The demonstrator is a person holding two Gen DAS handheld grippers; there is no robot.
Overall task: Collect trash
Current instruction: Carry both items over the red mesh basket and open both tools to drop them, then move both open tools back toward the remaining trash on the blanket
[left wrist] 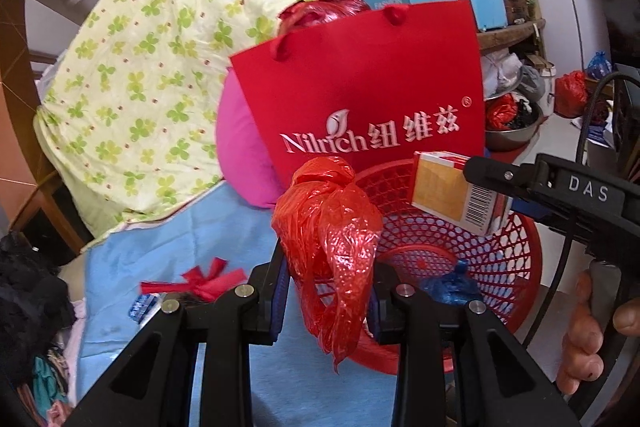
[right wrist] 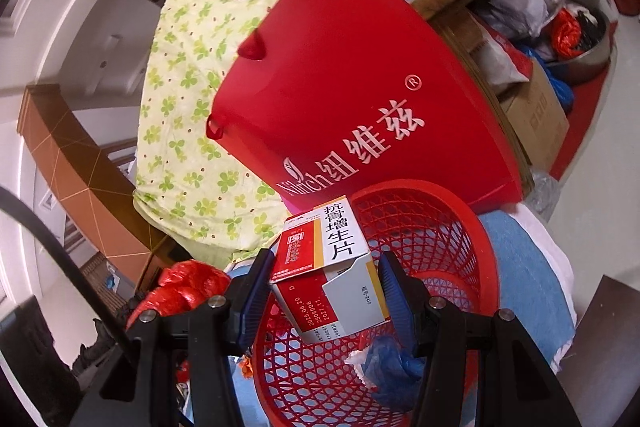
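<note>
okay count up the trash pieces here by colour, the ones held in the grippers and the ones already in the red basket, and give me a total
Red: 1, crumpled red plastic bag in the left gripper.
Red and white: 1, cardboard medicine box in the right gripper.
Blue: 1, crumpled blue plastic wad in the red mesh basket.
Total: 3

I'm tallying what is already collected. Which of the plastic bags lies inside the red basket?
The small blue plastic bag, crumpled on the basket floor. The red plastic bag is not in yet: the left gripper holds it at the rim.
</note>
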